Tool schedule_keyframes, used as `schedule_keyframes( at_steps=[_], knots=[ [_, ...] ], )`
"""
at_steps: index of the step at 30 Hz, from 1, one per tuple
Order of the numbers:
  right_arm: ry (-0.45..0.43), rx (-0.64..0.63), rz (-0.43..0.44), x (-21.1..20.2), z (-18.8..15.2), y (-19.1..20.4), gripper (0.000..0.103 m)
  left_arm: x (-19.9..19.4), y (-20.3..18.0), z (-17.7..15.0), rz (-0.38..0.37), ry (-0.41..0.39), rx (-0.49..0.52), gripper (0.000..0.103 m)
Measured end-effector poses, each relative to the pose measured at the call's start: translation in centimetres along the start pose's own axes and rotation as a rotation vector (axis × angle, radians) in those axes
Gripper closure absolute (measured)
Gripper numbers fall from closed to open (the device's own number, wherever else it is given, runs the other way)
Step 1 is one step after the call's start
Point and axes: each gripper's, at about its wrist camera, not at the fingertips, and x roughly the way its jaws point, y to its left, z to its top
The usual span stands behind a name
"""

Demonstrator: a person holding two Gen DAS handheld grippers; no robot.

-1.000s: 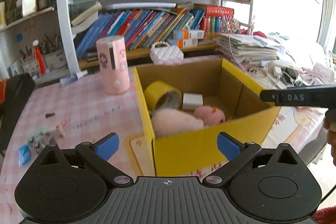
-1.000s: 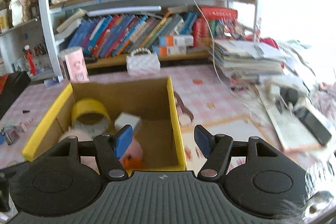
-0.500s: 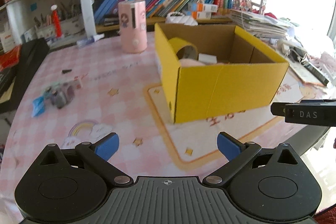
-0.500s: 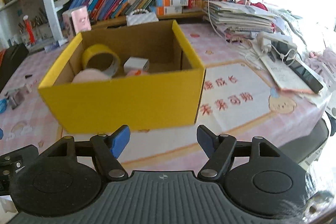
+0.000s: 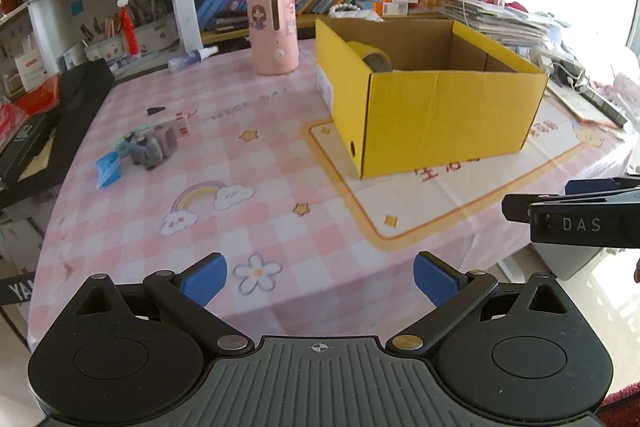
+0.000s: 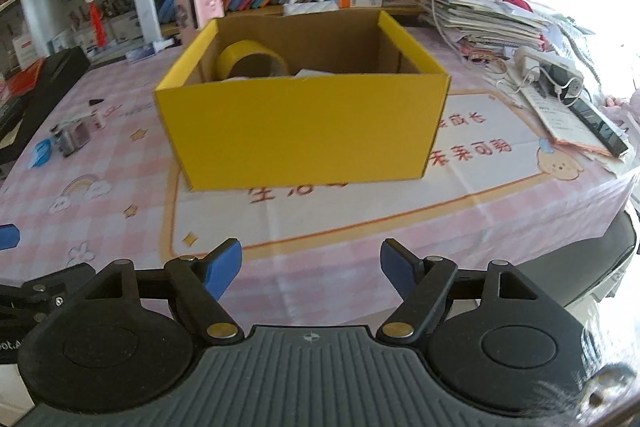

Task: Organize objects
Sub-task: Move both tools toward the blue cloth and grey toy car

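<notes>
A yellow cardboard box (image 5: pixel 452 123) (image 6: pixel 304 131) stands on the pink checked tablecloth, with a roll of yellow tape (image 6: pixel 250 61) (image 5: pixel 370 57) leaning inside at its left. A white item (image 6: pixel 310 73) barely shows over the box's front wall. My left gripper (image 5: pixel 320 277) is open and empty, well back from the box near the table's front edge. My right gripper (image 6: pixel 310 265) is also empty, its jaws opening, and faces the box's front wall from a distance. Its black finger (image 5: pixel 576 219) juts into the left wrist view at the right.
A pink cylinder (image 5: pixel 274 27) stands left of the box. Small toys and a blue piece (image 5: pixel 140 149) lie on the cloth at the left. A black case (image 5: pixel 48 131) lies at the left edge. Papers, a power strip (image 6: pixel 548 65) and books crowd the right and back.
Both grippers have pulled back and sunk from over the box to the table's front edge, so the box looks farther off. The right gripper's jaws have spread wider.
</notes>
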Motion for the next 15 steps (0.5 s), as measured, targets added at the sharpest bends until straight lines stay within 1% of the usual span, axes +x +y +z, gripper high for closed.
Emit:
schedule_keyframes(
  at_steps=[15],
  knots=[
    [0.018,-0.051,0.065,-1.1,-1.9,4.8,0.025,-2.4,3.7,-2.9,0.046,0.009,-0.055,0.002]
  ],
)
